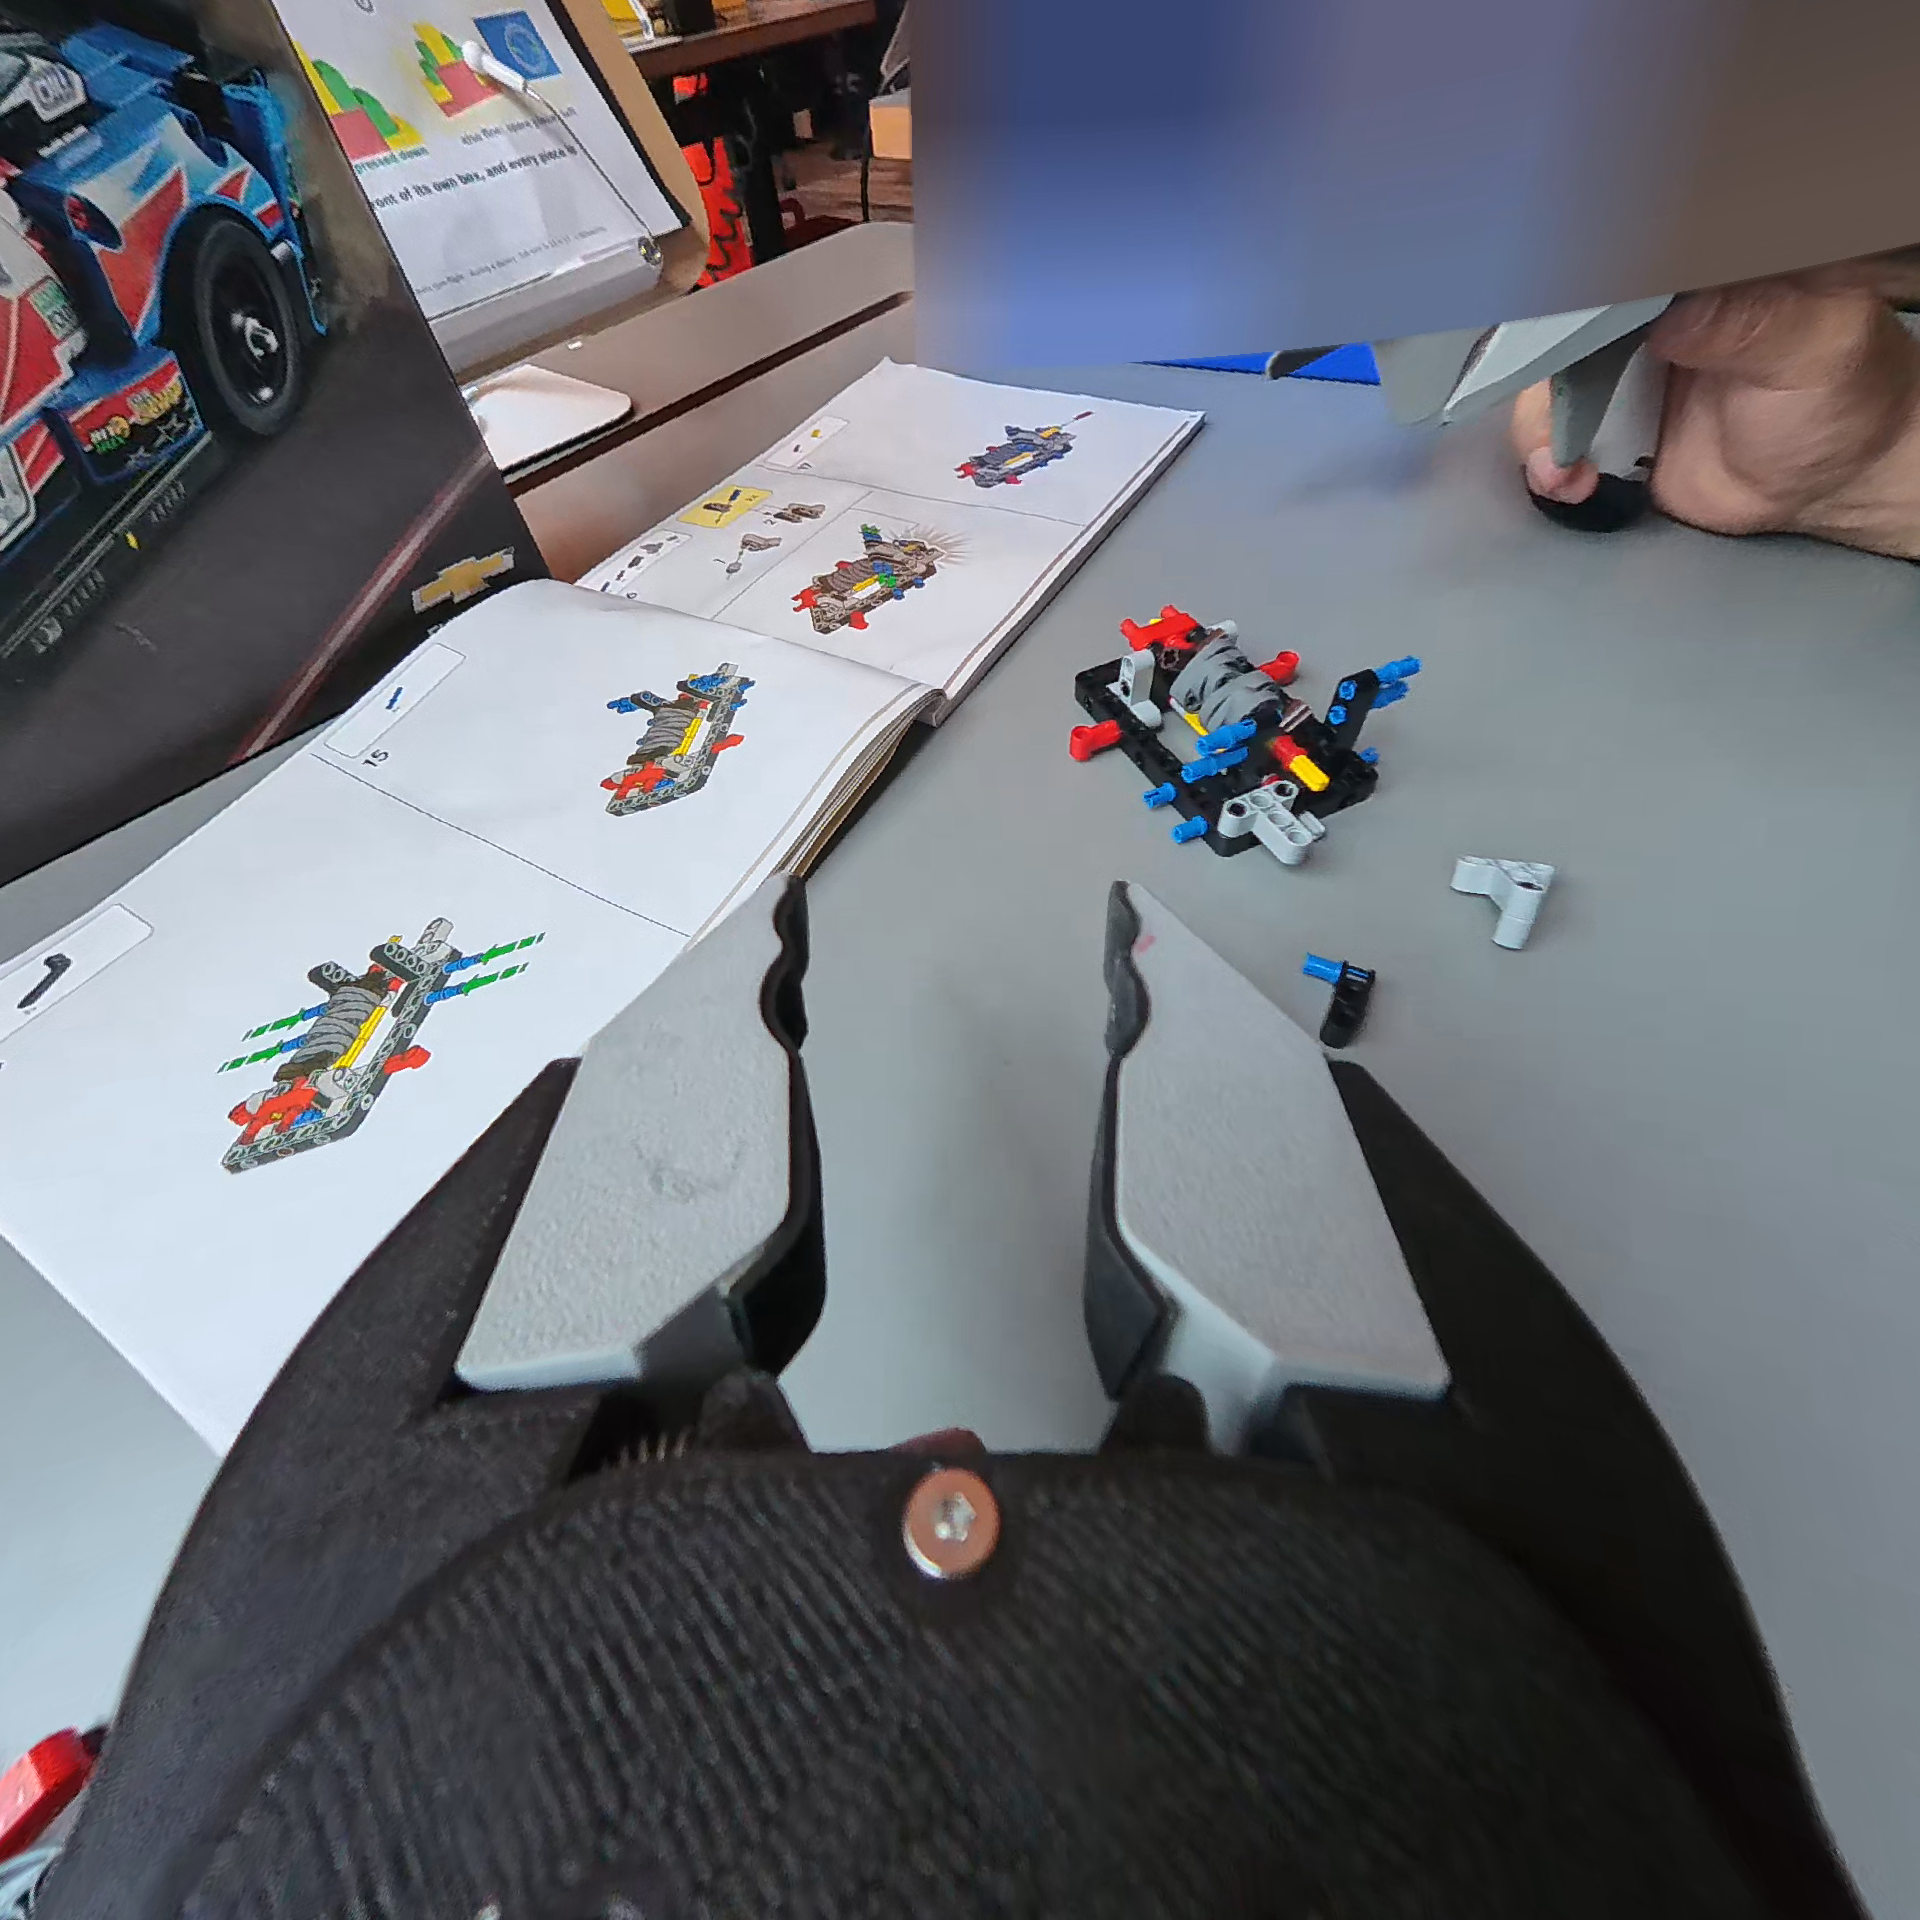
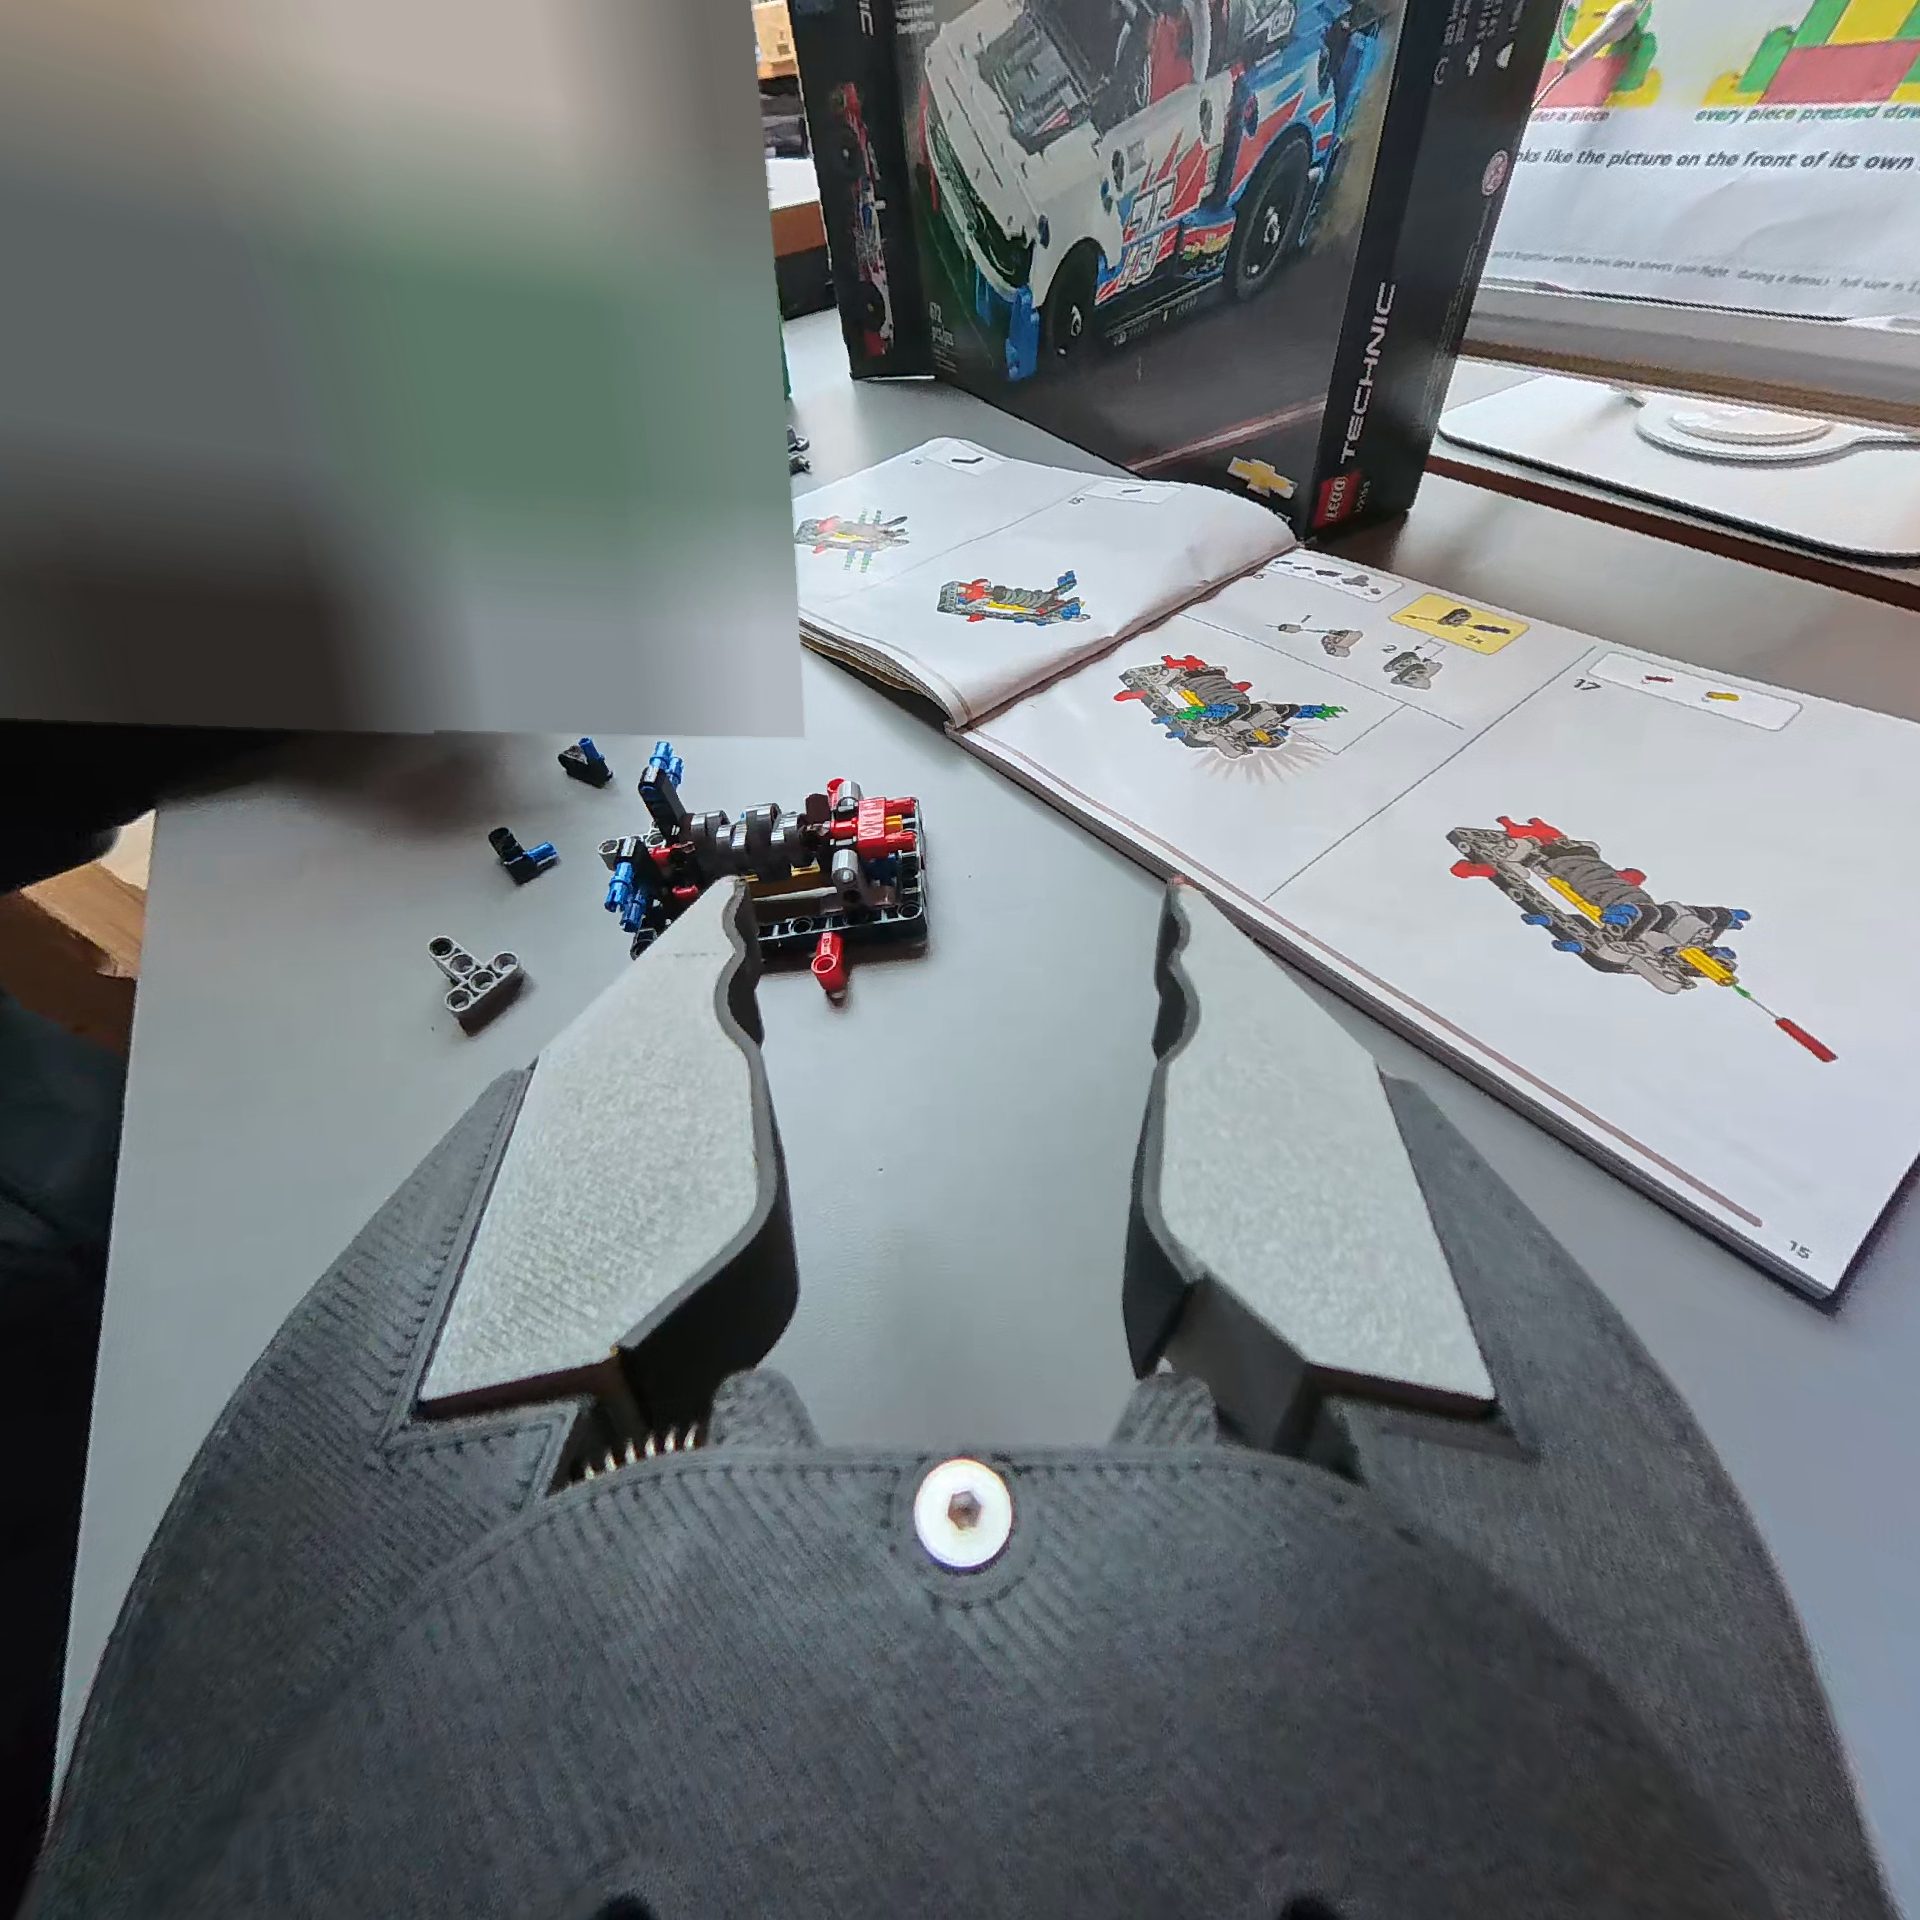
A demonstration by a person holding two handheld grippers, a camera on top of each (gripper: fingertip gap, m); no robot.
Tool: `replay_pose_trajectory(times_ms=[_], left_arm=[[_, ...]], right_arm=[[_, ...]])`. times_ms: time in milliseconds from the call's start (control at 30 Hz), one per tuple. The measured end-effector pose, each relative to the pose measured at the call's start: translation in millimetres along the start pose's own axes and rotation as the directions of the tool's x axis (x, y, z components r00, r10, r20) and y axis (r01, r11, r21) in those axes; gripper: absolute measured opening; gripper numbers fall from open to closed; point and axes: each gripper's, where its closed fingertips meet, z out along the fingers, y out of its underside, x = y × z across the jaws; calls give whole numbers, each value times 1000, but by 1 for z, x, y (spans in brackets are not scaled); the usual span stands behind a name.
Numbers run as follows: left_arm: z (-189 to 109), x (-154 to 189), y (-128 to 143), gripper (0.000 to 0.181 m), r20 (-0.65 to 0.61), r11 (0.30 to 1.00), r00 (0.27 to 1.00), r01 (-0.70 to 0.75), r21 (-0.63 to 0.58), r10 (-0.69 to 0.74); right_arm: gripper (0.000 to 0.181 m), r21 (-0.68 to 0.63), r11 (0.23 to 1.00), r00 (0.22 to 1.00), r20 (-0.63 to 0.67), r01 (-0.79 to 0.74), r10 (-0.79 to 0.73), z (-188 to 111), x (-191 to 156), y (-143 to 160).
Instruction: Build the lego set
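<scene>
A part-built lego frame (image 1: 1231, 732), black with grey, red, blue and yellow parts, lies on the grey table (image 1: 1662, 1143); it also shows in the right wrist view (image 2: 800, 862). Beside it lie a loose grey T-shaped piece (image 1: 1507, 894) (image 2: 476, 971) and a small black piece with a blue pin (image 1: 1343, 992) (image 2: 520, 852). Another small black and blue piece (image 2: 585, 762) lies farther off. My left gripper (image 1: 951, 904) is open and empty, short of the frame. My right gripper (image 2: 956, 904) is open and empty, its left fingertip just in front of the frame.
An open instruction booklet (image 1: 499, 883) (image 2: 1455, 810) lies next to the frame. The set's box (image 1: 187, 416) (image 2: 1195, 229) stands upright behind it. A person's hand (image 1: 1766, 436) holds the other gripper at the far right of the left wrist view. A white stand base (image 2: 1714, 447) sits behind.
</scene>
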Motion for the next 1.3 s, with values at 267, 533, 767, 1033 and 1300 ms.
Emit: replay_pose_trajectory(times_ms=[267, 533, 767, 1033, 1300], left_arm=[[1, 1, -3, 54, -20, 1000, 1000, 2, 15, -2], [2, 11, -1, 51, -36, 1000, 999, -28, 1, 28], [5, 13, 1, 48, -16, 997, 997, -74, -25, 74], [6, 10, 1, 48, -9, 998, 998, -59, -23, 59], [16, 13, -3, 48, -95, 1000, 995, 10, -18, -12]], right_arm=[[70, -20, 998, 998, 1, 66, -66, 2, -7, 3], [65, -36, 992, 993, -2, 120, -120, 4, -12, 5], [65, -22, 987, 986, -39, 160, -160, 1, -10, 3], [70, -19, 991, 991, -23, 133, -134, 1, -9, 2], [73, 0, 997, 995, 53, 83, -82, -7, -21, 4]])
